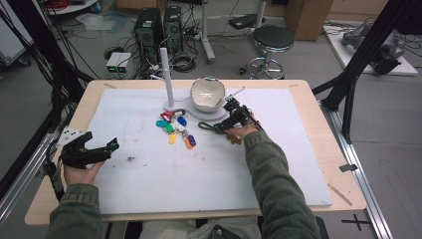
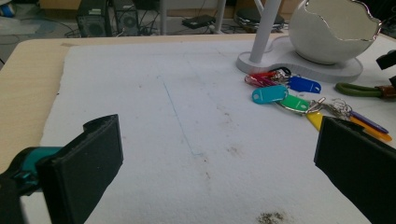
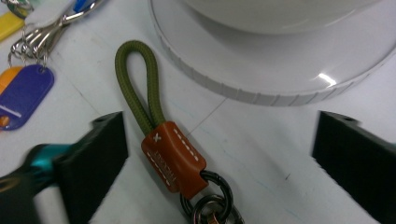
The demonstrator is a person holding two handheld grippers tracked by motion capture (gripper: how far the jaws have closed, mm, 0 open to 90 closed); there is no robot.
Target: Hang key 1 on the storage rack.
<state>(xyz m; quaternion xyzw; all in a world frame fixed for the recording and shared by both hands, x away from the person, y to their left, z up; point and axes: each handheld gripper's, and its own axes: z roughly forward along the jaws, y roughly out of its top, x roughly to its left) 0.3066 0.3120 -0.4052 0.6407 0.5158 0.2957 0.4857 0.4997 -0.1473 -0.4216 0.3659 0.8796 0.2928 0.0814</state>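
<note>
The right hand-held gripper [image 3: 219, 154] has its jaws apart around the green loop keychain [image 3: 161, 135], which lies flat near the counter's far edge beside the white stand [image 3: 280, 65], ready to pinch it, while the left hand-held gripper [image 1: 97, 149] waits open near the left edge.

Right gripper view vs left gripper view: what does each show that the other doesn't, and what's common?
Right gripper view alone: the brown leather tab on the green cord loop, with its dark metal rings, lying between the open jaws of the right gripper.

Left gripper view alone: the white post, the cracked-egg bowl, the bare table edge, and the open left gripper over bare mat.

Both: the white base, the coloured key tags, and the green cord loop.
</note>
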